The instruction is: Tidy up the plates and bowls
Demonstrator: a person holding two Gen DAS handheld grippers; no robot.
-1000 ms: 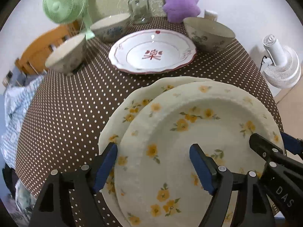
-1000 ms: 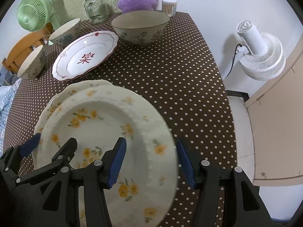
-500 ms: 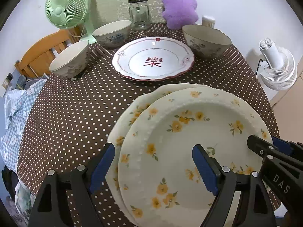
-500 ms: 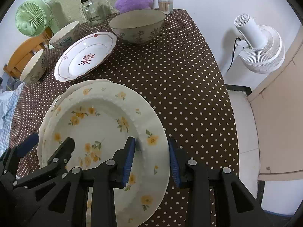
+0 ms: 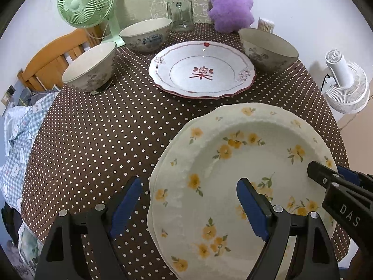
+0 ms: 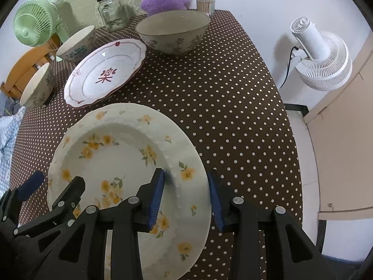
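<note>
Two cream plates with yellow flowers [image 5: 244, 163] [image 6: 121, 154] lie stacked near the table's front edge, the lower one showing only as a rim at the left. My left gripper [image 5: 188, 203] is open, its jaws straddling the stack's left rim. My right gripper [image 6: 186, 196] is open, its jaws on either side of the top plate's right rim; whether they touch it I cannot tell. A white plate with red trim [image 5: 202, 70] [image 6: 105, 72] lies further back. Three bowls [image 5: 91, 67] [image 5: 145, 35] [image 5: 268, 49] stand around it.
The table has a brown polka-dot cloth [image 5: 98, 135]. At the back stand a green fan [image 5: 86, 2], a glass jar [image 5: 179, 11], a purple plush [image 5: 230, 4] and a toothpick holder [image 6: 205, 3]. A white fan [image 6: 324, 56] stands on the floor right. A wooden chair [image 5: 46, 63] is at left.
The top flowered plate has come down and left to rest squarely on the lower one. My right gripper's jaws closed in around its rim, then widened again. The left gripper stayed open.
</note>
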